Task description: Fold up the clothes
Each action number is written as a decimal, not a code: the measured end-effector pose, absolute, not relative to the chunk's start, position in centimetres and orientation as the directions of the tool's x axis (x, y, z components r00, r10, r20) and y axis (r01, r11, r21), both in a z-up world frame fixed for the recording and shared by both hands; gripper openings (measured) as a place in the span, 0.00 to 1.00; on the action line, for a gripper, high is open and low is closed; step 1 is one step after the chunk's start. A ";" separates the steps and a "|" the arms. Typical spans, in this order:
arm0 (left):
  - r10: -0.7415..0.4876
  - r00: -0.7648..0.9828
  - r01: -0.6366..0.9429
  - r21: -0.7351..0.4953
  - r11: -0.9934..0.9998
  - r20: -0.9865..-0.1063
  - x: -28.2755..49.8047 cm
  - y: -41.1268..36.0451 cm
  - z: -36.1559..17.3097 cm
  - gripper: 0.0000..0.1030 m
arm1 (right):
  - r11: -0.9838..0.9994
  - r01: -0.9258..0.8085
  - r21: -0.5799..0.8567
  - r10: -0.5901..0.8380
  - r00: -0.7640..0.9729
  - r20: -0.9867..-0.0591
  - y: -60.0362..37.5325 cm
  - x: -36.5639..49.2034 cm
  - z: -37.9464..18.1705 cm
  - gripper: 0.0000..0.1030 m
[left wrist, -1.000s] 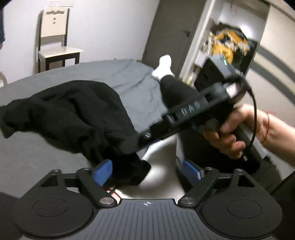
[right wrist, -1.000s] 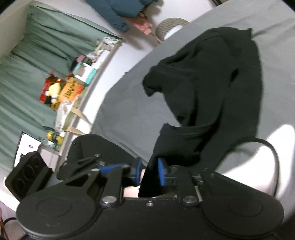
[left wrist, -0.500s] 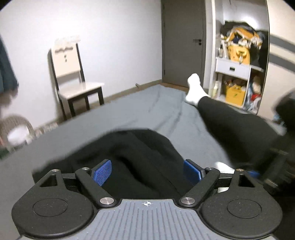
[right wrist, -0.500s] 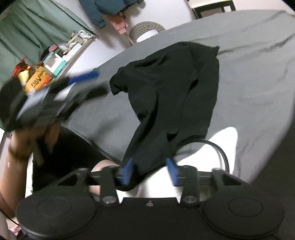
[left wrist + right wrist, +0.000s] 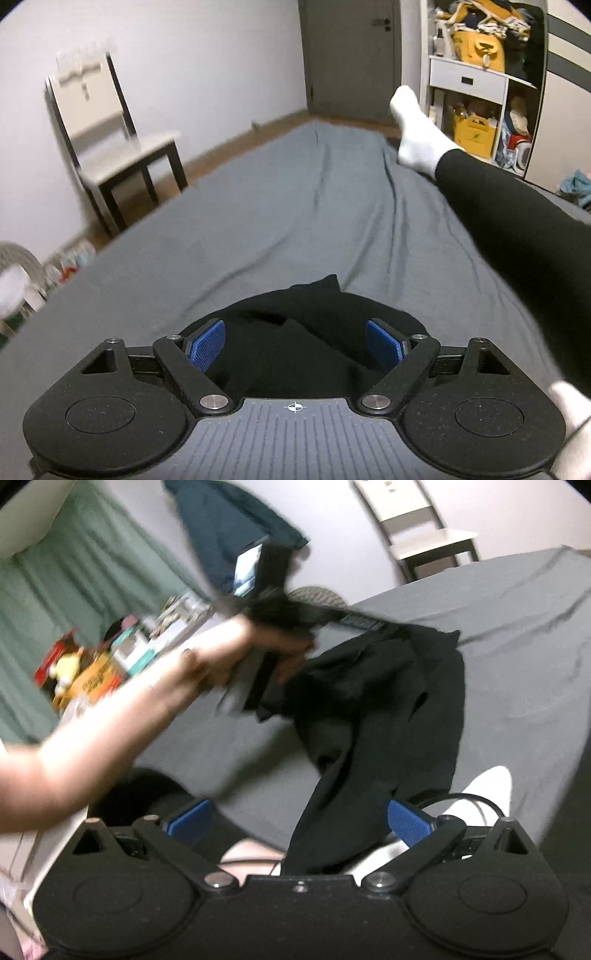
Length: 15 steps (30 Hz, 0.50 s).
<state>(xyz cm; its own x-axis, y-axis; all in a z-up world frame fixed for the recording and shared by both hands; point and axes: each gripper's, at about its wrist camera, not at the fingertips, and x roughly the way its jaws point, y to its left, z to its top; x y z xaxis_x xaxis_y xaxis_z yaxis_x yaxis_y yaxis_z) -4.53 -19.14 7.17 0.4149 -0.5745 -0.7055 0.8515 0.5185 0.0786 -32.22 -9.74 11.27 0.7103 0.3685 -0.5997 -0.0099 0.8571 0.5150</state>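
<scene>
Both grippers, left gripper [image 5: 295,345] and right gripper [image 5: 297,821], have jaws released over the black garment [image 5: 388,701], with bare grey bed [image 5: 295,206] stretching ahead.

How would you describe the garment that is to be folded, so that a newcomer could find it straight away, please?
Start from the wide grey bed that fills the room. On its sheet, ahead of the right gripper, lies a crumpled black garment, one end trailing between that gripper's open fingers. It is the only loose dark cloth on the sheet; the blue garment hangs on the wall.
</scene>
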 end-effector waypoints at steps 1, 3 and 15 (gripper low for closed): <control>-0.572 0.396 0.857 0.064 0.512 -0.719 -4.0 -19.5 6.8 0.70 | 0.852 -0.038 0.523 0.399 0.694 -0.600 -9.6 -32.1 11.2 1.00; -0.548 0.342 0.870 0.038 0.491 -0.764 -2.8 -20.5 5.8 0.57 | 0.808 -0.082 0.583 0.484 0.656 -0.579 -9.7 -32.1 11.0 1.00; -0.613 0.319 0.861 -0.049 0.506 -0.722 -3.4 -16.3 6.2 0.11 | 0.723 -0.004 0.691 0.534 0.637 -0.556 -11.0 -31.4 9.9 1.00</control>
